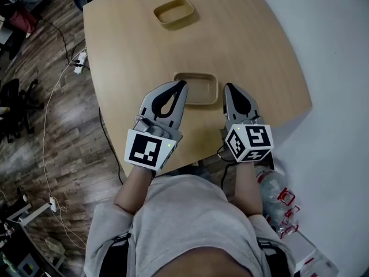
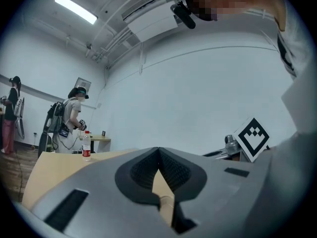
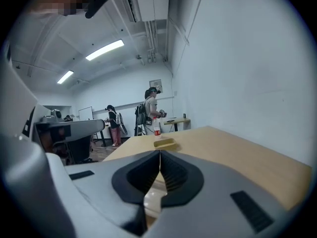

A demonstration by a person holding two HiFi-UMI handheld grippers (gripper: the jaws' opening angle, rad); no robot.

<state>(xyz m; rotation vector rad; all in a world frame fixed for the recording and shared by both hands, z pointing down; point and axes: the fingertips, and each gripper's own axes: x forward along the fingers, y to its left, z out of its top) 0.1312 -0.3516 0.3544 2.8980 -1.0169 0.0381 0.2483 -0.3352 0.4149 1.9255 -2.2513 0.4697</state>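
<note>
Both the left tongs (image 1: 181, 86) and the right tongs (image 1: 229, 89) are closed with nothing between them. The shallow tan tray (image 1: 198, 90) lies between their tips by the bench's (image 1: 127, 56) near edge, seemingly touching the left tongs. A second tray (image 1: 173, 12) sits near the far edge.

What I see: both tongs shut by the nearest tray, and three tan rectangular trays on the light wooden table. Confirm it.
Not three: the head view shows two tan rectangular trays on the light wooden table, the near tray and the far tray. The left tongs and right tongs are indeed shut.
</note>
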